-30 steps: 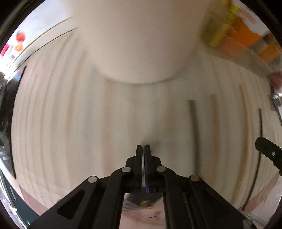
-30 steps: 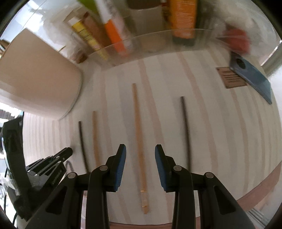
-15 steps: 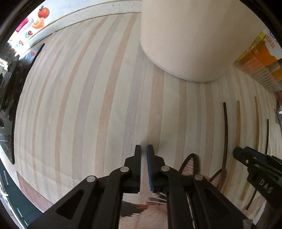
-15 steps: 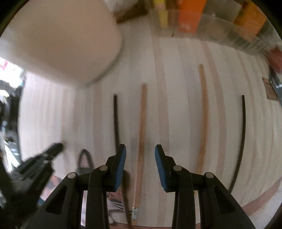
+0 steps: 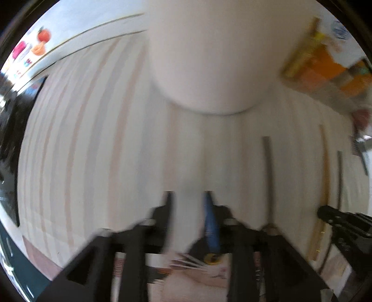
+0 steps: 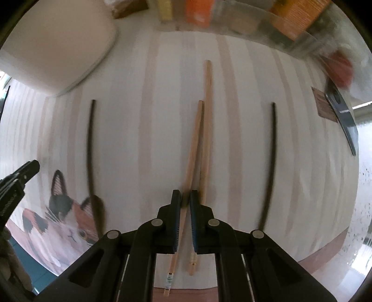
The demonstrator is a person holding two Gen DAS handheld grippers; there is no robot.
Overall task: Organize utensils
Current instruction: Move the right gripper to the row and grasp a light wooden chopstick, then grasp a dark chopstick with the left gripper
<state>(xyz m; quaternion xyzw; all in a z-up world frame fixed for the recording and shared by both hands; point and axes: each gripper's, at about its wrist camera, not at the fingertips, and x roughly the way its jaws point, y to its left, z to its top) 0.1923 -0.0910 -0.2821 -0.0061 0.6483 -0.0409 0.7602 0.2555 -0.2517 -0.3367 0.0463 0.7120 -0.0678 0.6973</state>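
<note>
Two light wooden chopsticks and two dark chopsticks lie on the striped mat [image 6: 148, 139]. My right gripper [image 6: 185, 197] is shut on one light wooden chopstick [image 6: 194, 144], which now lies against the second light one [image 6: 207, 120]. One dark chopstick [image 6: 89, 144] lies to the left, the other dark chopstick [image 6: 270, 151] to the right. My left gripper [image 5: 188, 197] is open and empty, low over the mat in front of the white holder cup [image 5: 209, 58]. The left view is blurred.
A clear container with orange and yellow packets [image 6: 290, 21] stands at the back. A dark blue flat object [image 6: 344, 116] lies at the right. The mat's front has a cat picture [image 6: 65, 220]. The table edge runs along the bottom.
My right gripper has shut on the light chopstick and shifted it right, next to the other light one. My left gripper has opened and moved toward the cup.
</note>
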